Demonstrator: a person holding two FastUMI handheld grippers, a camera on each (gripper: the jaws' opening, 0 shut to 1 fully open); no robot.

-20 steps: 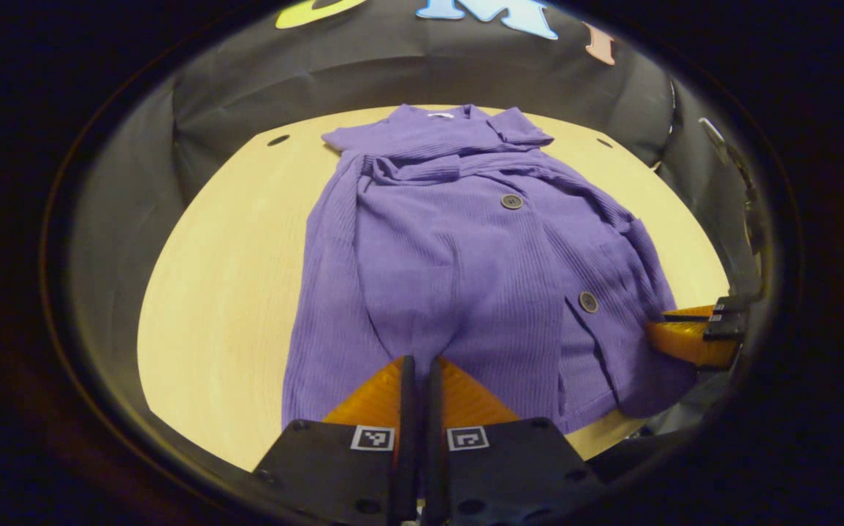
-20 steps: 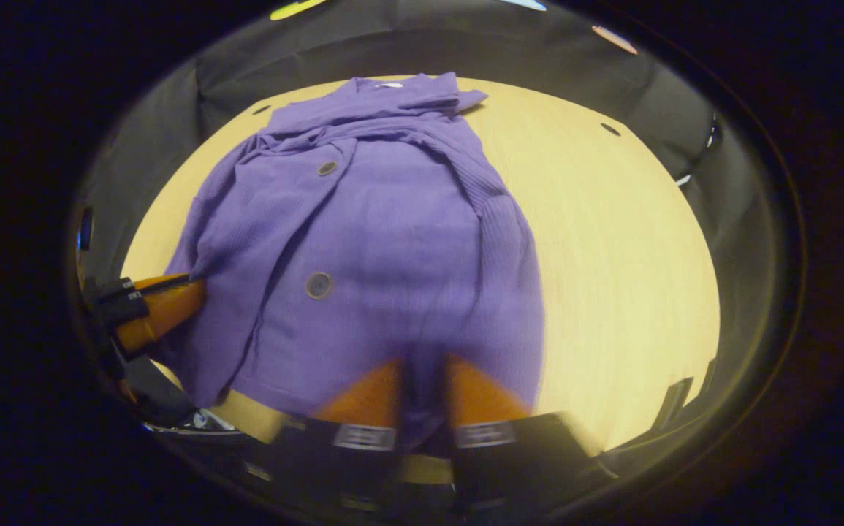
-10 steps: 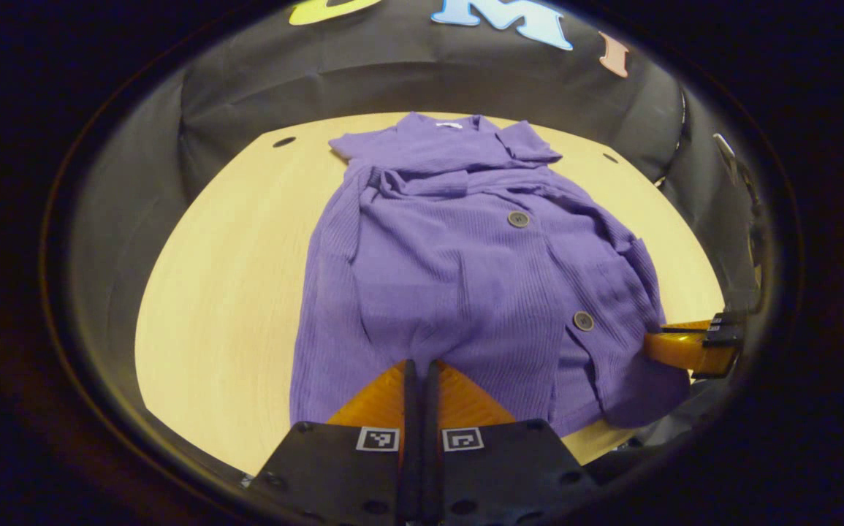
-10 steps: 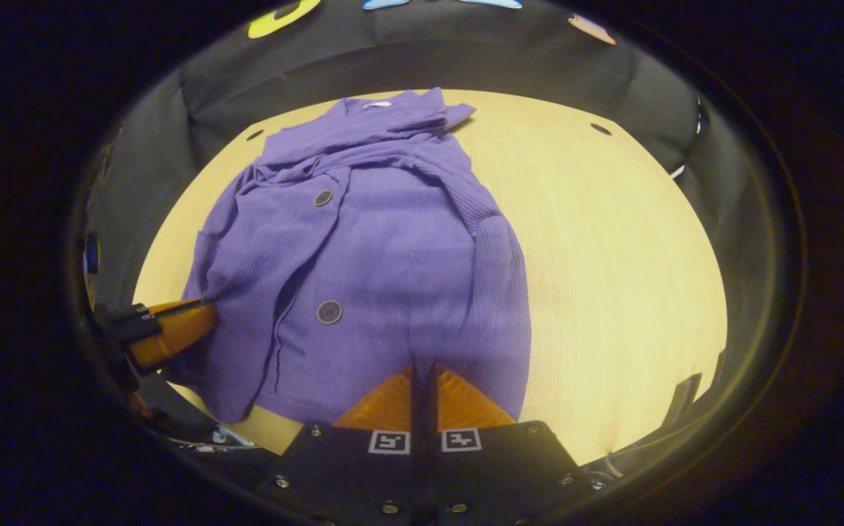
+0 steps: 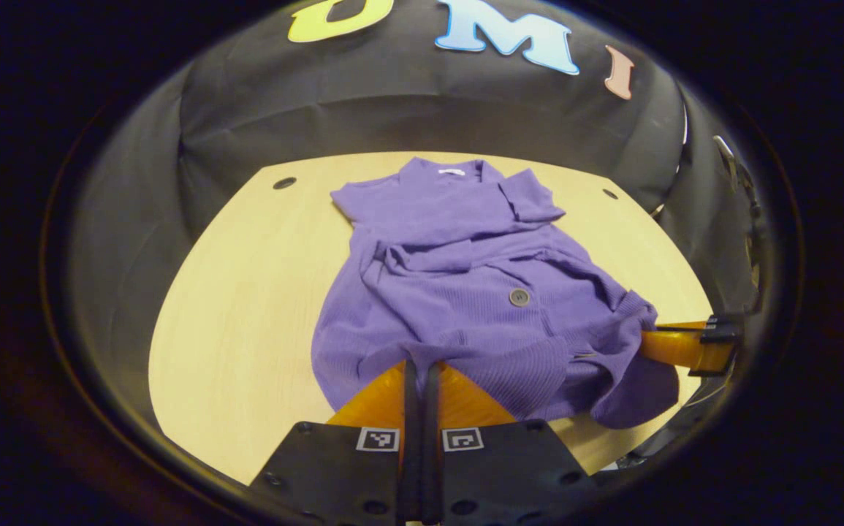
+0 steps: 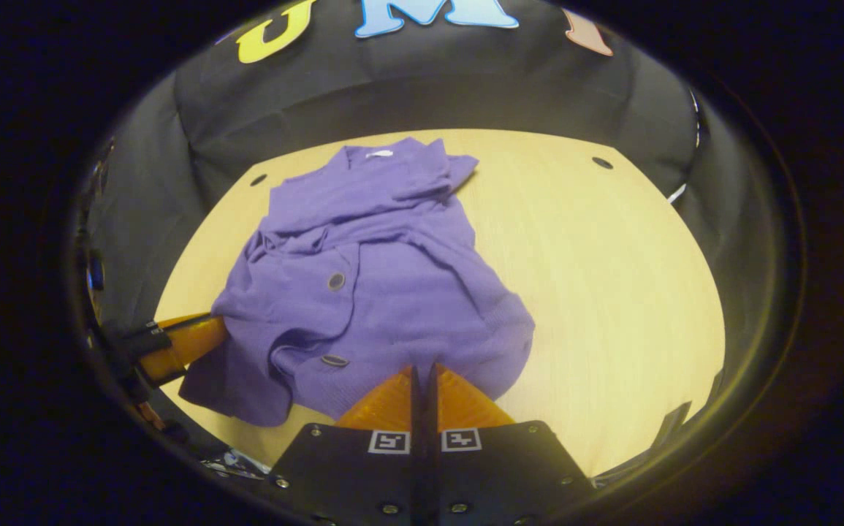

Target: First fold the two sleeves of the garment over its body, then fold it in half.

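A purple ribbed cardigan lies on the light wooden table, collar at the far end, both sleeves laid across its chest. In the left gripper view my left gripper is shut on the near hem, which is lifted and bunched. My right gripper pinches the hem's other corner at the right. In the right gripper view the cardigan rises to my right gripper, shut on the hem. My left gripper grips the cloth at the left. One dark button faces up.
The black cloth wall closes round the table's far side and both flanks. Small round holes mark the tabletop's far corners. Bare wood stretches right of the cardigan in the right gripper view.
Both grippers have risen and moved toward the collar with the hem in them. The cardigan's lower half has left the table and bunched up, so it looks shorter.
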